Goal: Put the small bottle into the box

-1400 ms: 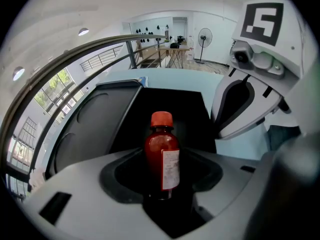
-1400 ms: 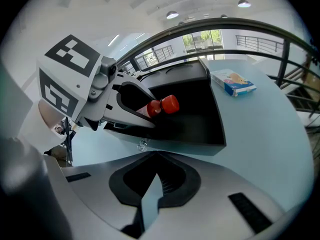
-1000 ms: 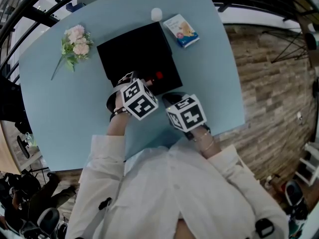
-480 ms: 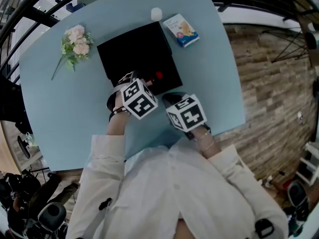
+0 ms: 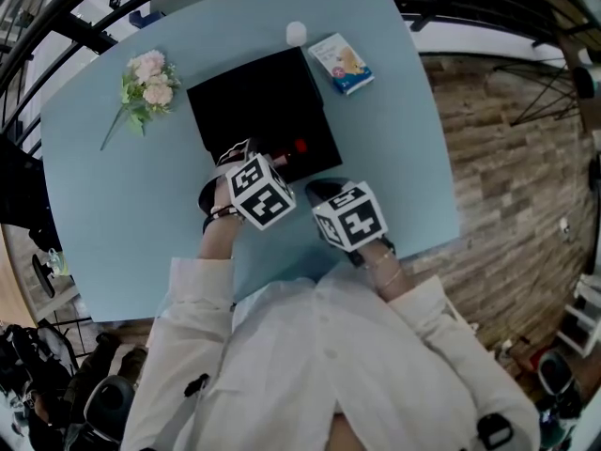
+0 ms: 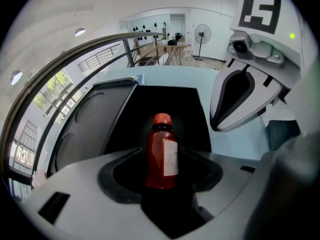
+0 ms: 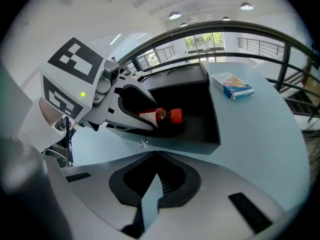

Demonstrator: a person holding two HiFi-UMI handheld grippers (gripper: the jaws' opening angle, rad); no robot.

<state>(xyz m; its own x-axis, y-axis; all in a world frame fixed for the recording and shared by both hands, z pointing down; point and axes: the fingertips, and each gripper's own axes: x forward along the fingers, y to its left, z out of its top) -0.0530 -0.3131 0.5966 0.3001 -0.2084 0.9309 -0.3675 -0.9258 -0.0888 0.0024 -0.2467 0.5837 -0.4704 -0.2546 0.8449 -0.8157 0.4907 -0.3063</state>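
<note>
A small red bottle (image 5: 293, 147) with a red cap and white label sits between the jaws of my left gripper (image 5: 272, 155), which is shut on it. It is held at the near right part of the open black box (image 5: 254, 101). In the left gripper view the bottle (image 6: 162, 156) points at the box's dark inside (image 6: 170, 101). The right gripper view shows the bottle (image 7: 160, 116) lying sideways, low inside the box (image 7: 202, 109). My right gripper (image 5: 317, 189) rests just in front of the box's near wall, its jaws (image 7: 156, 160) shut and empty.
A bunch of pink flowers (image 5: 146, 83) lies on the light blue table (image 5: 122, 205) left of the box. A blue and white packet (image 5: 342, 62) and a small white round object (image 5: 296, 32) lie behind the box. Past the table's right edge is wooden floor (image 5: 507, 158).
</note>
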